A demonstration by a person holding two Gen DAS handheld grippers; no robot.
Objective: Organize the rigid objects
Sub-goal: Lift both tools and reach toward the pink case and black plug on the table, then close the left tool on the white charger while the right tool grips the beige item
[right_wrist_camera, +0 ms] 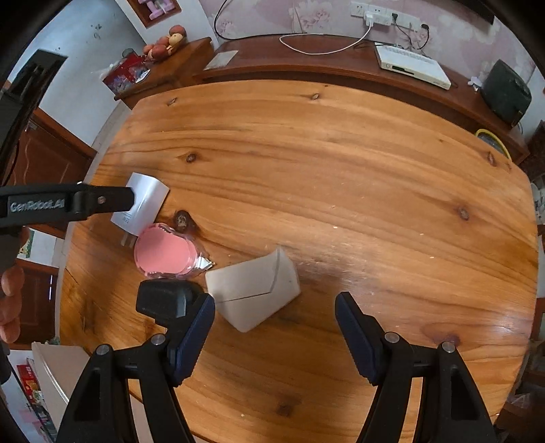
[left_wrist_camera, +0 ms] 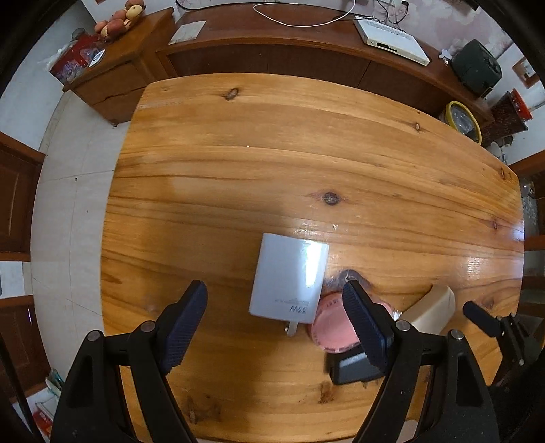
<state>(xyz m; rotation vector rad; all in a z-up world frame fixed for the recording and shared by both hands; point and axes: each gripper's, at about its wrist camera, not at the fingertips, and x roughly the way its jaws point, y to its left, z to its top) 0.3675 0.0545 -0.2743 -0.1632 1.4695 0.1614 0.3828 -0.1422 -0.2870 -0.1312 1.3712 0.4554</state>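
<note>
A white plug-in charger (left_wrist_camera: 289, 277) lies flat on the wooden table (left_wrist_camera: 272, 153). My left gripper (left_wrist_camera: 272, 296) hovers open over its near end, with neither pad touching it. A pink round disc (left_wrist_camera: 332, 323) lies to the charger's right, and a black block (left_wrist_camera: 351, 368) sits partly behind my right-hand finger. In the right wrist view a cream wedge-shaped case (right_wrist_camera: 252, 289) lies between the open fingers of my right gripper (right_wrist_camera: 274, 303), closer to the left finger and not touched. The disc (right_wrist_camera: 165, 252), the black block (right_wrist_camera: 163, 300) and the charger (right_wrist_camera: 146, 201) lie to its left.
A dark sideboard (left_wrist_camera: 272, 58) runs along the far side and carries a white set-top box (left_wrist_camera: 391, 41), a white cable and a dark green case (left_wrist_camera: 477, 66). A small cabinet with fruit (left_wrist_camera: 115, 24) stands far left. A yellow-rimmed tub (left_wrist_camera: 463, 119) is at the right. A hand (right_wrist_camera: 10, 296) shows at the left edge.
</note>
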